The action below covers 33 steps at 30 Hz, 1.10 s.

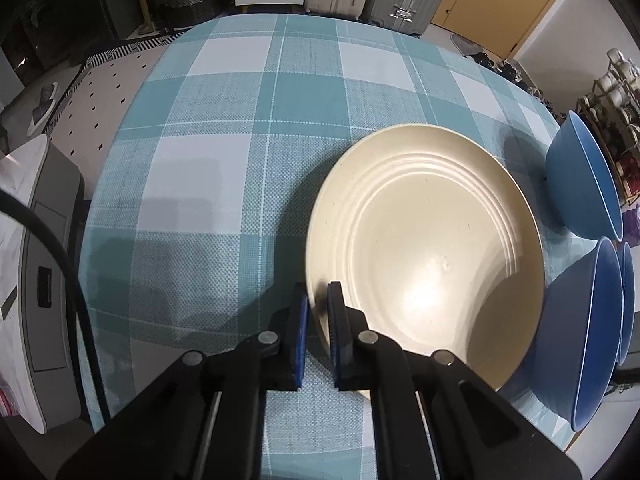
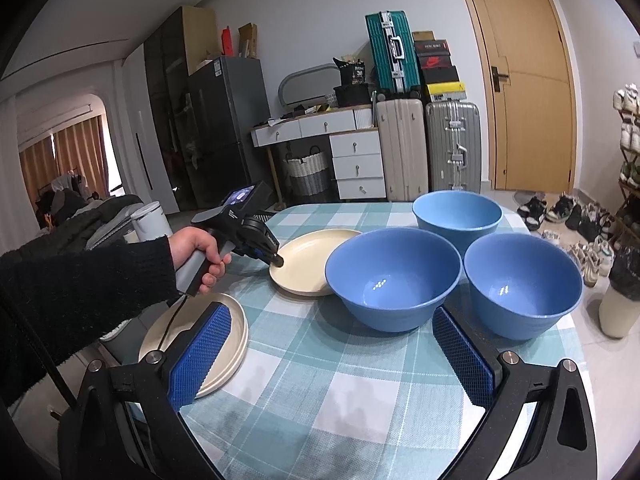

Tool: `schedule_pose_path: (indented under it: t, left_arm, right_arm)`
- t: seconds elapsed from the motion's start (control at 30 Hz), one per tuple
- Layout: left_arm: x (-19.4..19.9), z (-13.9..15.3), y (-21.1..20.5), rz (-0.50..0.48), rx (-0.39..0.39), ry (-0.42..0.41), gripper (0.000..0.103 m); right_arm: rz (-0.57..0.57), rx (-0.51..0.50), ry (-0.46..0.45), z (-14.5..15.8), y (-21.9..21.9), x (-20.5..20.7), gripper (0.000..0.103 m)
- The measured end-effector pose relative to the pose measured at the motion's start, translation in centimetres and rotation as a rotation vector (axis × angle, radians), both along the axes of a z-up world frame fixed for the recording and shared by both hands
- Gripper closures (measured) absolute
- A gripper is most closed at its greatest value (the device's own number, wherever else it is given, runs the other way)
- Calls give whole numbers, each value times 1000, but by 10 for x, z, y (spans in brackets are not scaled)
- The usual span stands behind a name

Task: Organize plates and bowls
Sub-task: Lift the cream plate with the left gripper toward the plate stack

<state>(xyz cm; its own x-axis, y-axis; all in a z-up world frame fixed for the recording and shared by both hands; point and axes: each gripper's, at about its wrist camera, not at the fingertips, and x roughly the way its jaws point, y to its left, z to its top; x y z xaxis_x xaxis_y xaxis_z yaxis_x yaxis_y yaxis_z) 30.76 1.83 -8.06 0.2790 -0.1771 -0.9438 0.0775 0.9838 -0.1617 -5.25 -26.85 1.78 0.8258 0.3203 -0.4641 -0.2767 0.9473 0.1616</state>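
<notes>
A cream plate [image 1: 424, 248] lies on the checked table; it also shows in the right wrist view [image 2: 308, 260]. My left gripper [image 1: 318, 320] is shut on the plate's near-left rim, and it shows at that rim in the right wrist view [image 2: 276, 259]. A stack of cream plates [image 2: 228, 336] sits at the table's near-left edge, partly behind my right gripper's left finger. Three blue bowls stand upright: one near the middle [image 2: 394, 276], one to its right [image 2: 522, 286], one behind [image 2: 458, 210]. My right gripper [image 2: 332, 356] is open and empty, low over the table in front of the bowls.
The table [image 2: 320, 400] has a teal checked cloth. Suitcases [image 2: 452, 144], a white drawer unit [image 2: 356, 160] and a door stand behind it. Shoes [image 2: 568, 216] and a rack line the right side. A grey bin [image 1: 52, 280] stands left of the table.
</notes>
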Motion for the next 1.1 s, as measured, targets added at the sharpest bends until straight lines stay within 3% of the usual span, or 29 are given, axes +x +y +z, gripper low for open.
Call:
schedule_pose_path:
  t: [0.4,1.1]
  left_arm:
    - [1,2,30,29,34,-2,98]
    - [-19,-1,117,159,3,-14,97]
  right_arm:
    - [-13,15,33,-7,-3,11,0]
    - [-5,-17,26,-11,6,12,0]
